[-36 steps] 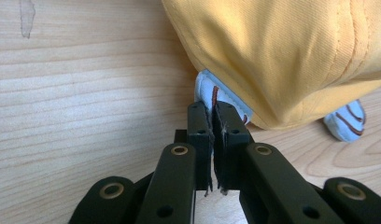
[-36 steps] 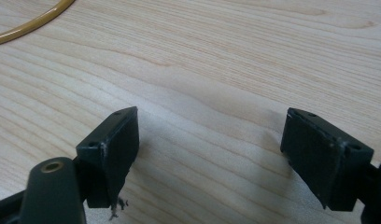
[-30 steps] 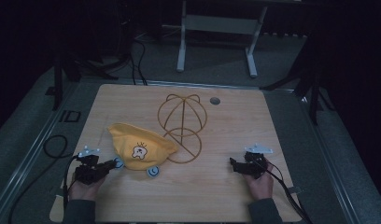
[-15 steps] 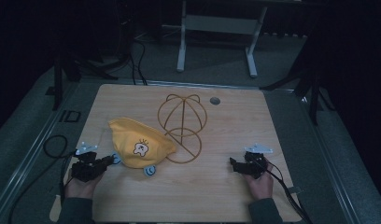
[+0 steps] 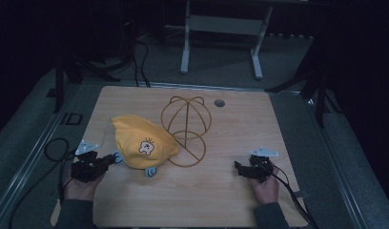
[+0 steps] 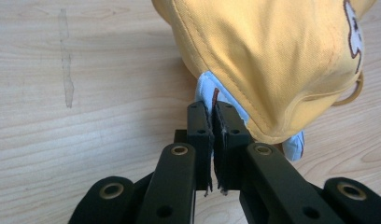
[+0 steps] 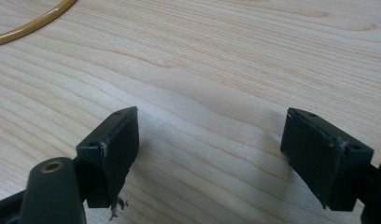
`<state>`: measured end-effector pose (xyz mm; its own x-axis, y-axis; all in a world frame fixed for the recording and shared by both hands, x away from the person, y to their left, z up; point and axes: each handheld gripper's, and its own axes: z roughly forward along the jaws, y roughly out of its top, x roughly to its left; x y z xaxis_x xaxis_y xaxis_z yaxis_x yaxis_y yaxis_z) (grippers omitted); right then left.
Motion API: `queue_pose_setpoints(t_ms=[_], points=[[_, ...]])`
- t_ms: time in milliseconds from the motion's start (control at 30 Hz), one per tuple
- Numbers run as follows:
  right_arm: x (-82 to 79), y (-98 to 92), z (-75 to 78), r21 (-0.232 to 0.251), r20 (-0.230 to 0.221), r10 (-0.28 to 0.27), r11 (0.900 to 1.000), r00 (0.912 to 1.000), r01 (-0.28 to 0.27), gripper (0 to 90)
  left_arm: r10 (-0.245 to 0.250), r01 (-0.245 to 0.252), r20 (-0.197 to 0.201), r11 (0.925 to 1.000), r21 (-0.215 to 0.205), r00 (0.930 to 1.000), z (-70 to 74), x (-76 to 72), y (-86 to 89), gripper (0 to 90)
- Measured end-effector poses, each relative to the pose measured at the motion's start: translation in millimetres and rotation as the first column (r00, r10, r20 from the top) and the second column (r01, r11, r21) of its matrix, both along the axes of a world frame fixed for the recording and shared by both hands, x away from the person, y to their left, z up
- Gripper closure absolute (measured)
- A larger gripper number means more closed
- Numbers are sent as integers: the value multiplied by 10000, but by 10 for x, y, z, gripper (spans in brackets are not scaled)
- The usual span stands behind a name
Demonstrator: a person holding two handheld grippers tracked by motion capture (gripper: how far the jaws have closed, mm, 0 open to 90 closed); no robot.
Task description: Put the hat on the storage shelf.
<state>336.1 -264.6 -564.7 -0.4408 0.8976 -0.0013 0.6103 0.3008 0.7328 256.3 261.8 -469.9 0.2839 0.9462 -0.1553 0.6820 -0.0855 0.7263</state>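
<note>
We hold the yellow fabric cap (image 5: 142, 145) by its pale blue brim edge (image 6: 208, 93), left gripper (image 6: 212, 114) jaws pinched tight, just left of the gold wire dome stand (image 5: 187, 129). To seat the cap, we raise it clear above the stand while the right gripper (image 7: 209, 144), jaws wide and empty, waits on the wooden worktop (image 5: 230, 195).

No word, brand or number can be read anywhere in these views. The yellow cap (image 5: 142, 145) bears only a small white cartoon figure (image 5: 146, 147) on its front, a picture without lettering; its edge shows at the right border of the left gripper view (image 6: 354, 32), too cropped to read. The wooden table (image 5: 221, 191) carries no label or mark.
</note>
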Motion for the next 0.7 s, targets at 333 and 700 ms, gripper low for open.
queue_pose_setpoints(t_ms=[333,700], points=[[2,2,1,-1,-11,1,10000,10000,-1,194,-22,22,193,10000,31,9998,184,27,-17,862],[4,3,0,9,-4,9,10000,10000,-9,194,-139,140,-29,9996,241,9999,347,86,-19,862]])
